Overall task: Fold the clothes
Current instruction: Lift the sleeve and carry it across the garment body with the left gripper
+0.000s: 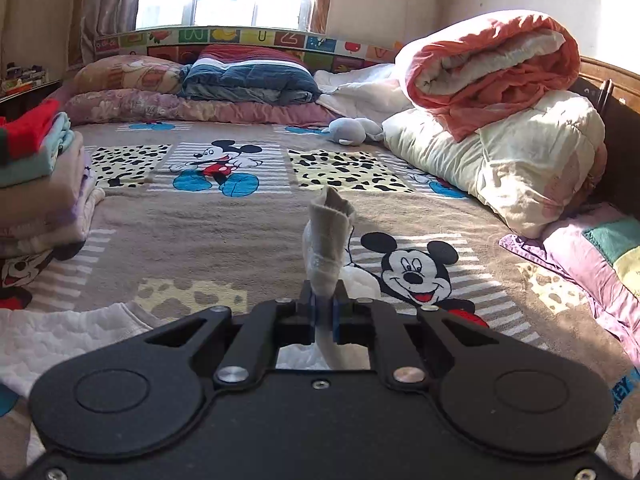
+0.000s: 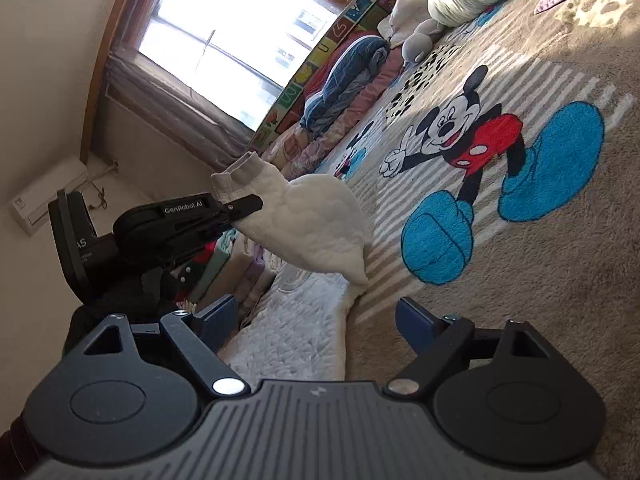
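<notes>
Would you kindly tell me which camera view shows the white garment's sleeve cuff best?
The right wrist view: the sleeve cuff appears side-on, with the sleeve draping to the bed from the left hand-held gripper. The left wrist view shows the cuff only end-on, beyond its fingers.

Rolled orange quilt, grey plush toy

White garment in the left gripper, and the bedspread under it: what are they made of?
White garment: looks like a soft quilted knit, probably cotton, matte; puckered stitch pattern across the body and a ribbed greyish cuff. It folds limply from the left gripper.
Bedspread: looks like plush fleece or short-pile blanket, matte, fuzzy nap, with a cartoon mouse pattern. Fibre content cannot be told.
</notes>
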